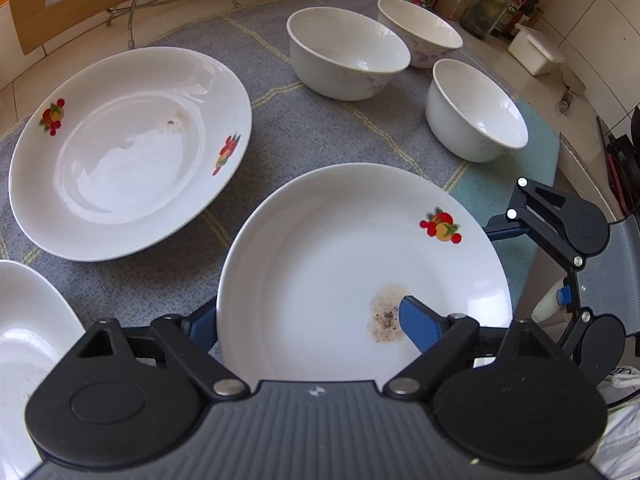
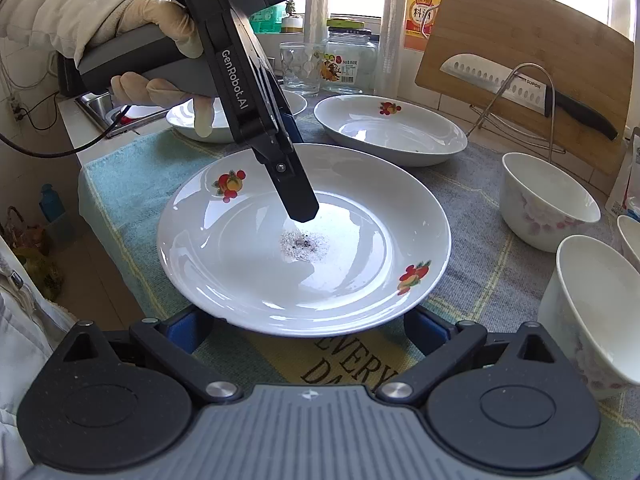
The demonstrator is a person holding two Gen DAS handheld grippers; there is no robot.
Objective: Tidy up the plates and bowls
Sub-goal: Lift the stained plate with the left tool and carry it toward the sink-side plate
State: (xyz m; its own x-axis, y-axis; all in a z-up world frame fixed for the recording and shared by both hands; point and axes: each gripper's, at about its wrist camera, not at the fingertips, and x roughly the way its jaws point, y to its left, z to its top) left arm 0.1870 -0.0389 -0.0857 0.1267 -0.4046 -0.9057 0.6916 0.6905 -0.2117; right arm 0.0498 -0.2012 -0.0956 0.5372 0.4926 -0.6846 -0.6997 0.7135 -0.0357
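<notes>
A white plate with fruit prints and a dirty spot [image 1: 360, 264] [image 2: 304, 240] lies on the cloth. My left gripper [image 1: 308, 320] [image 2: 296, 184] straddles its near rim: one blue finger [image 1: 420, 320] rests inside the plate, the other passes under the rim; whether it clamps is unclear. My right gripper [image 2: 308, 330] [image 1: 560, 232] is open, its fingers wide apart at the plate's opposite rim. A second fruit plate [image 1: 128, 148] [image 2: 390, 130] lies beyond. A third plate [image 1: 28, 340] [image 2: 208, 124] is at the left. Three white bowls [image 1: 348, 52] [image 1: 476, 108] [image 1: 420, 32] stand at the back right.
A grey and teal cloth [image 1: 280, 76] covers the counter. A cutting board with a knife [image 2: 532, 64] leans on a wire rack. Jars and bottles [image 1: 492, 4] line the tiled wall. A glass and jar [image 2: 328, 64] stand by the window.
</notes>
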